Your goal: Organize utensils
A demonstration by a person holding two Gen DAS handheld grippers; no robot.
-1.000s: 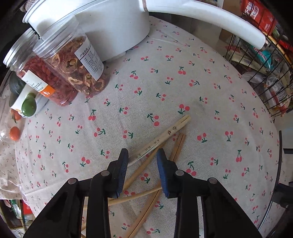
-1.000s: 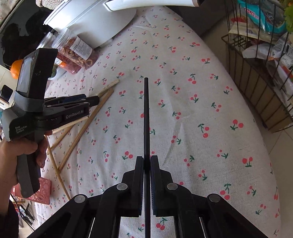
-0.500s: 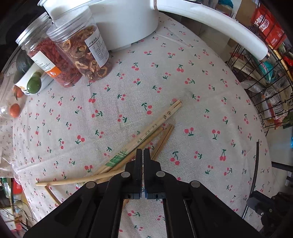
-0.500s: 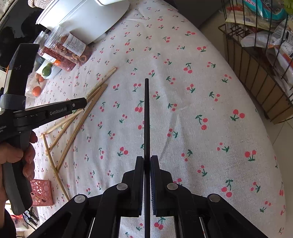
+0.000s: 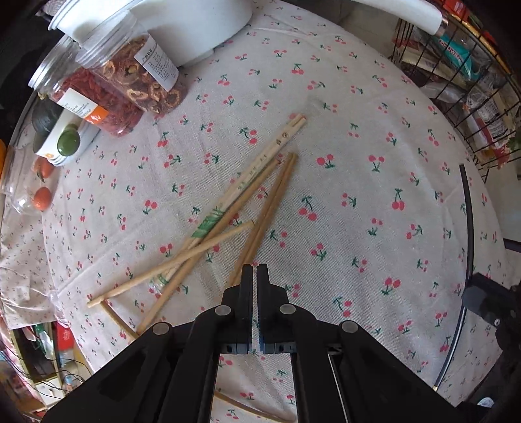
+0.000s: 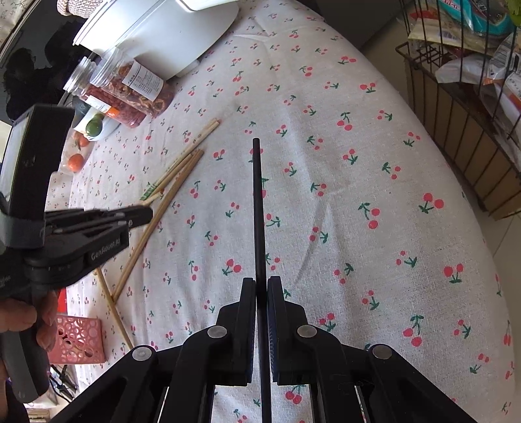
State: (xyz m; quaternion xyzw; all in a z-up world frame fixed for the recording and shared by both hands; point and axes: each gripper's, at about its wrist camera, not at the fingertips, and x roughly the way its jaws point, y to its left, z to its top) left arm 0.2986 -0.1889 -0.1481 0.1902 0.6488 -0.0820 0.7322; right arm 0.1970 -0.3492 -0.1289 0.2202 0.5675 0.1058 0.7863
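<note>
Left wrist view first: the left gripper [image 5: 253, 270] points steeply down at the cherry-print tablecloth [image 5: 358, 114], its jaws pressed together with only a sliver of light between the pads and nothing seen caught there. Just past its tips lies the scatter of wooden chopsticks [image 5: 260, 195], crossing each other. A pale printed pair [image 5: 270, 153] reaches farthest up the cloth, and two brown ones slant down until the left jaw hides their ends. Far right in this view, a thin dark line: the black chopstick [image 5: 467, 227].

Over to the right wrist view, and that line makes sense. The right gripper [image 6: 261, 281] is pinching the black chopstick, which runs straight out ahead between the pads, above the cloth. This camera also shows what the other cannot: the left gripper from the side, with a hand [image 6: 19, 319] wrapped round its handle. Its closed tips sit over the near end of the wooden pile; whether they touch a stick, I can't tell. A pink basket [image 6: 78, 338] peeks out below the table edge.

Both views share the jars [image 5: 143, 81], the white appliance [image 5: 195, 26] and the wire rack [image 5: 456, 81].
</note>
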